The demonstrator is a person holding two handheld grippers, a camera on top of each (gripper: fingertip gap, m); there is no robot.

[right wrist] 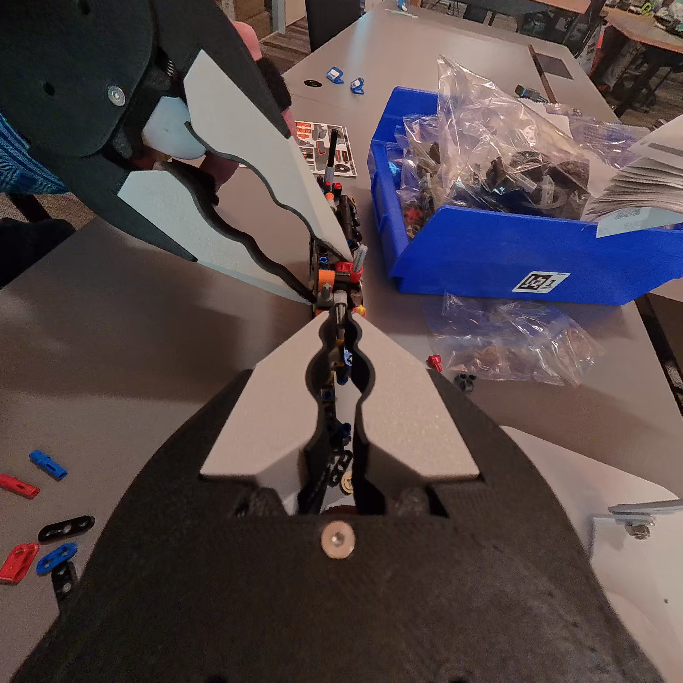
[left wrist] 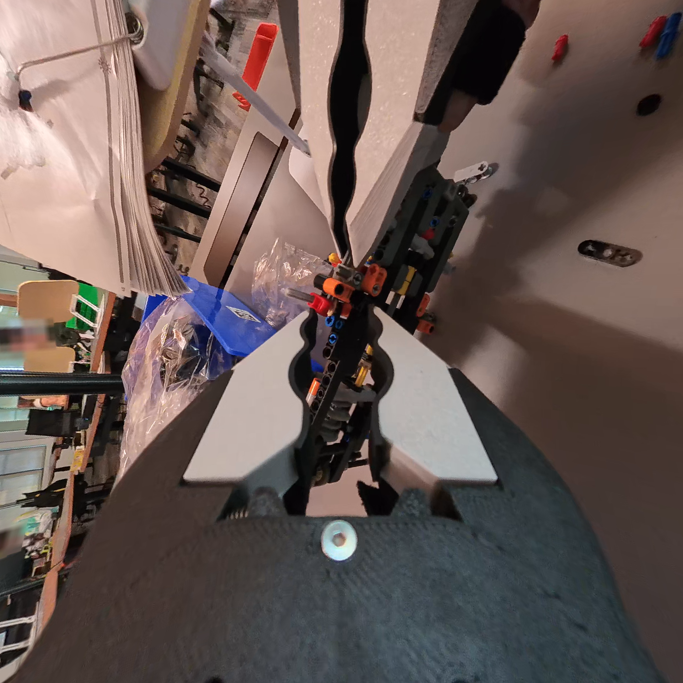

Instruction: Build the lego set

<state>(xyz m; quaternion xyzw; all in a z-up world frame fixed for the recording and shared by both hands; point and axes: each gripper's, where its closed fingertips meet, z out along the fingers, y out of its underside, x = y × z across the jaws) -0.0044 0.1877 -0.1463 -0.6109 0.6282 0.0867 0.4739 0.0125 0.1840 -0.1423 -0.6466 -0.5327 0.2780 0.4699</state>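
Item 1: my left gripper, fingers closed onto the black beam of the lego assembly, which runs through the gap between the grey pads; seen from the right wrist camera, this gripper enters from 10 o'clock and meets the model's near end. Item 2: my right gripper, pinched on a thin light-grey axle piece at the near end of the same assembly; in the left wrist view it comes down from 12 o'clock, tips together at the orange and red connectors. Item 3: the assembly itself, a long dark frame with orange, red, yellow and blue fittings, held between both grippers just above or on the grey table; I cannot tell which. Item 4: blue bin at 2 o'clock, holding clear bags of dark parts. Item 5: a further clear bag on the table just in front of the bin. Item 6: sticker sheet at 12 o'clock, beyond the model. Item 7: instruction booklet, pages fanned, resting on the bin's right edge. Item 8: loose red, blue and black pieces at 8 o'clock, well apart from the model. Item 9: small red piece beside the near bag.
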